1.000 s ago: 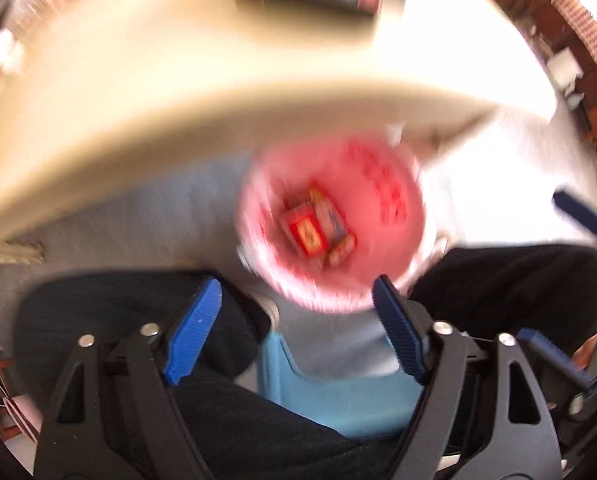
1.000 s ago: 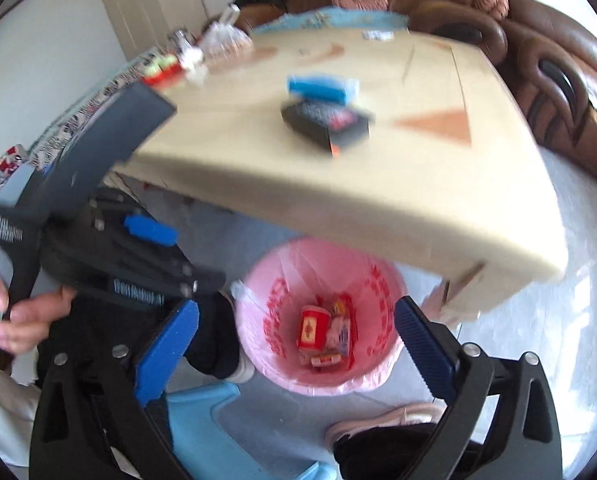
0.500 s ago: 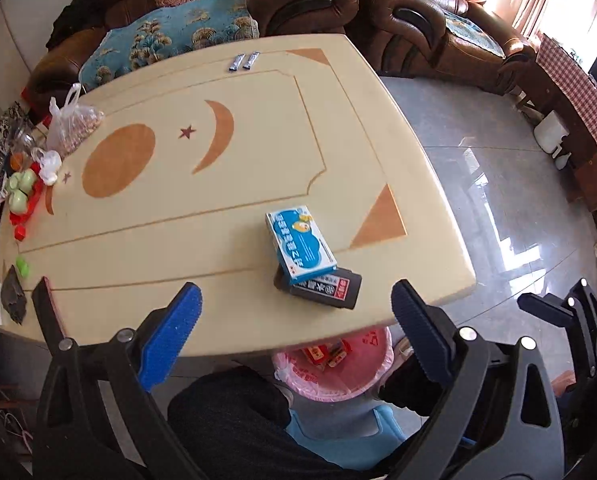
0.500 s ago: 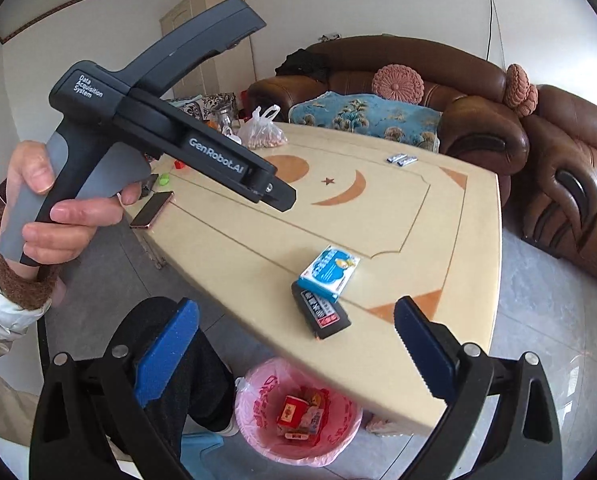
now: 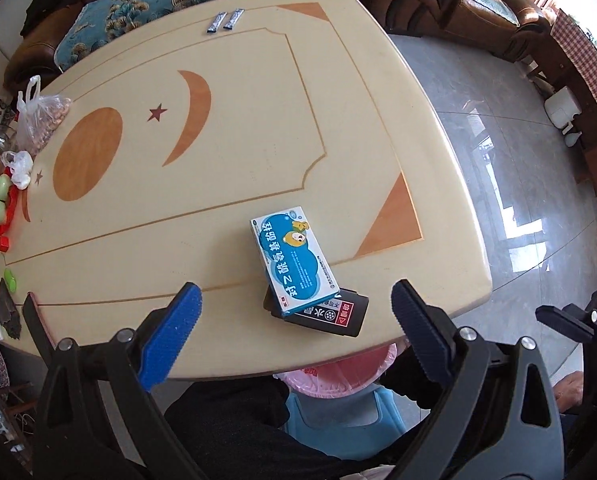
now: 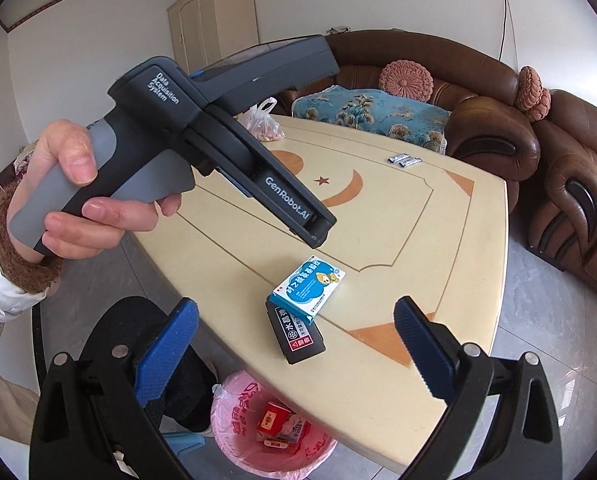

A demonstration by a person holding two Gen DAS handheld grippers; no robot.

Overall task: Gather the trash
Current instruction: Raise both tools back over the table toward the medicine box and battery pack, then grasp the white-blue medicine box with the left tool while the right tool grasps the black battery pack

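A blue and white box (image 5: pixel 292 260) (image 6: pixel 309 285) lies on the cream table (image 5: pixel 234 128), leaning on a black box (image 5: pixel 330 314) (image 6: pixel 298 334) near the table's front edge. Under that edge stands a bin lined with a pink bag (image 5: pixel 338 376) (image 6: pixel 274 428), holding red and yellow packets (image 6: pixel 276 424). My left gripper (image 5: pixel 296 328) hangs open above the two boxes, empty. My right gripper (image 6: pixel 296 348) is open and empty, off the table's near corner. In the right wrist view a hand (image 6: pixel 78 196) holds the left gripper's body over the table.
Two small sachets (image 5: pixel 224 21) lie at the table's far edge. A plastic bag of nuts (image 5: pixel 38 120) and small green and red items (image 5: pixel 0 200) crowd the left side. Brown sofas (image 6: pixel 498 120) ring the table. A light blue stool (image 5: pixel 346 420) sits below me.
Both grippers rose from over the pink bin to above the tabletop. The left one has moved in over the two boxes, which look larger now.
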